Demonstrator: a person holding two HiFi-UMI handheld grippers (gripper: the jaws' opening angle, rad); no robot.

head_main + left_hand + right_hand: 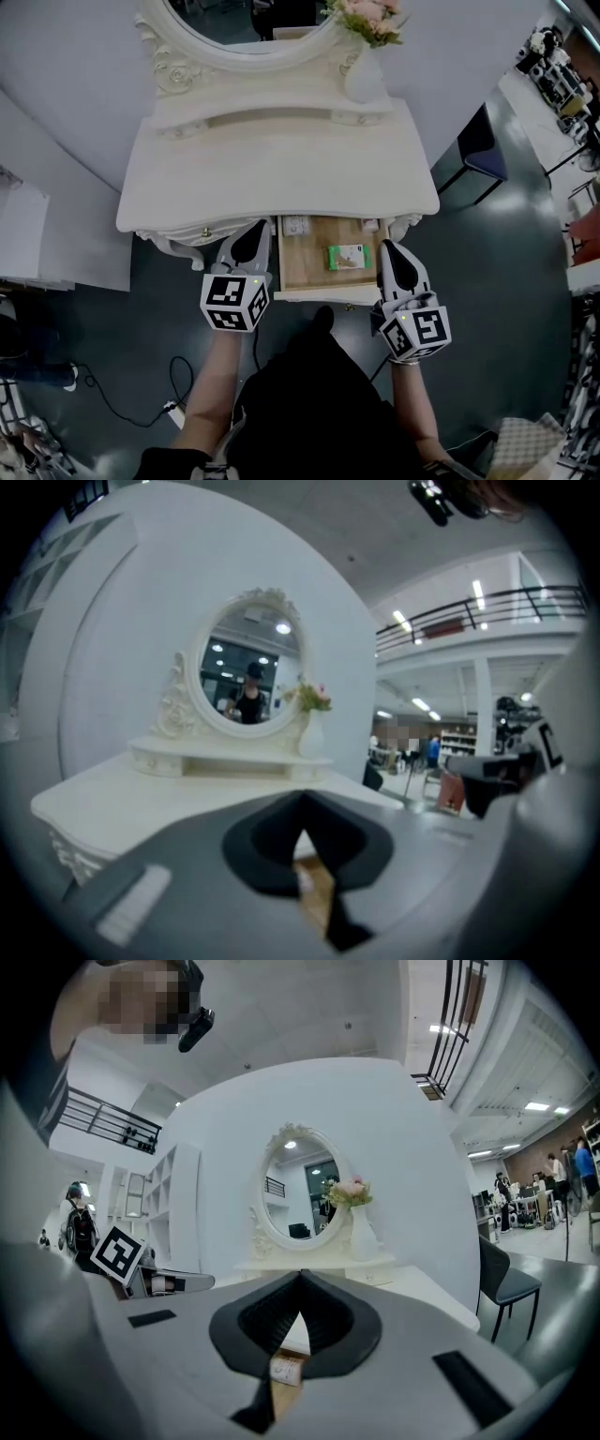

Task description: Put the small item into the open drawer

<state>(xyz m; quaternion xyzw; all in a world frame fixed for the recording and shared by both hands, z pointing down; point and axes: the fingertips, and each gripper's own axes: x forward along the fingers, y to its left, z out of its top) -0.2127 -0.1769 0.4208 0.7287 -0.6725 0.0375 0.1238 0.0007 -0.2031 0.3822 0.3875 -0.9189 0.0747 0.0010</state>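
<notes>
Small item (348,257): green-and-white packet, lying flat on the wooden floor of the open drawer (305,270), right of centre, nothing gripping it. A whitish thing (296,226) sits at the drawer's back left, too small to identify. The drawer is pulled out of the middle of the white dressing table (272,178).

Left gripper (255,228): jaws pressed together, nothing between them, tips just left of the drawer at the table's front edge. Its own view confirms tips meeting (302,801).

Right gripper (389,247): jaws also pressed together and empty (301,1275), near the drawer's right front corner.

Oval mirror (248,28) and flower vase (366,75) stand at the back of the table top.
</notes>
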